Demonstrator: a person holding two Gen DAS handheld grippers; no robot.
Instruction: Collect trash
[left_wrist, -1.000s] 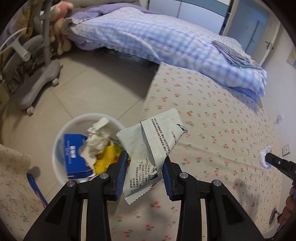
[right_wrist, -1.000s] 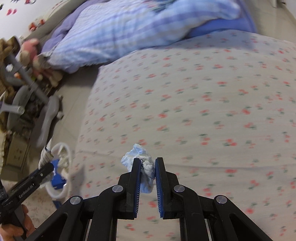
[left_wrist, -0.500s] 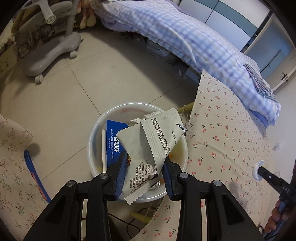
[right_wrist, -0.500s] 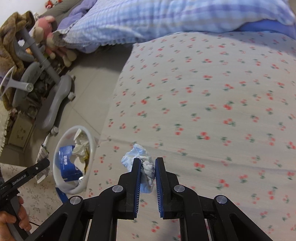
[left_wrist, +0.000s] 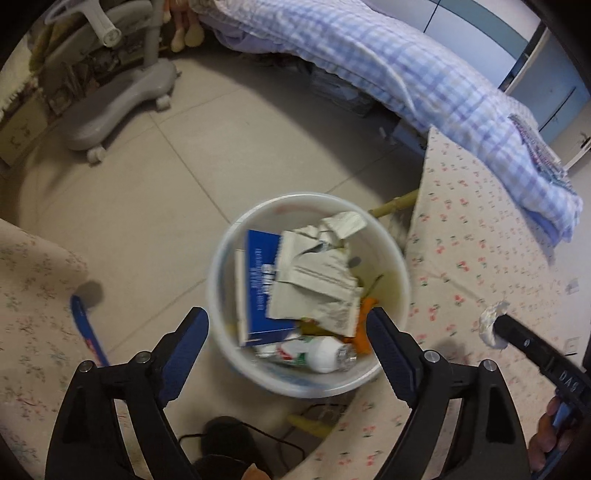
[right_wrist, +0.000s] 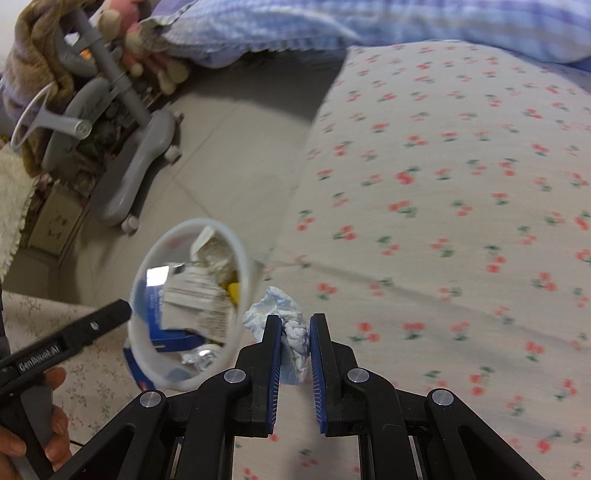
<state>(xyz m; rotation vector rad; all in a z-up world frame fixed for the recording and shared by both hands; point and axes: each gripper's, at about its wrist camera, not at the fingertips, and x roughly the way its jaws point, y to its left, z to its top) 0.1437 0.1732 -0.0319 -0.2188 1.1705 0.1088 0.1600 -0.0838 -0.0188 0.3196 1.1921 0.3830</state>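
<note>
Over the white bin (left_wrist: 218, 295) on the floor hangs the left gripper (left_wrist: 286, 323). It points steeply down. Its jaws have just been opening and now stand wide apart, one on each side of the bin's near rim, with nothing pinched between them. The grey wrapper (left_wrist: 314, 280) lies loose in the bin, on top of a blue box (left_wrist: 258, 280) and a small bottle (left_wrist: 325, 354). The wrapper looks blurred.

To the right, past the bin, is the bed (left_wrist: 480, 258) with its little red flowers. The right gripper (right_wrist: 293, 343) is over the edge of the bed, right beside the bin, tipped down. Its jaws are pressed close on a crumpled tissue (right_wrist: 291, 328), white and pale blue. The tissue sticks out above the blue pads (right_wrist: 275, 350). A hand (right_wrist: 33, 432) at the lower left of the right view holds the left gripper's handle.
</note>
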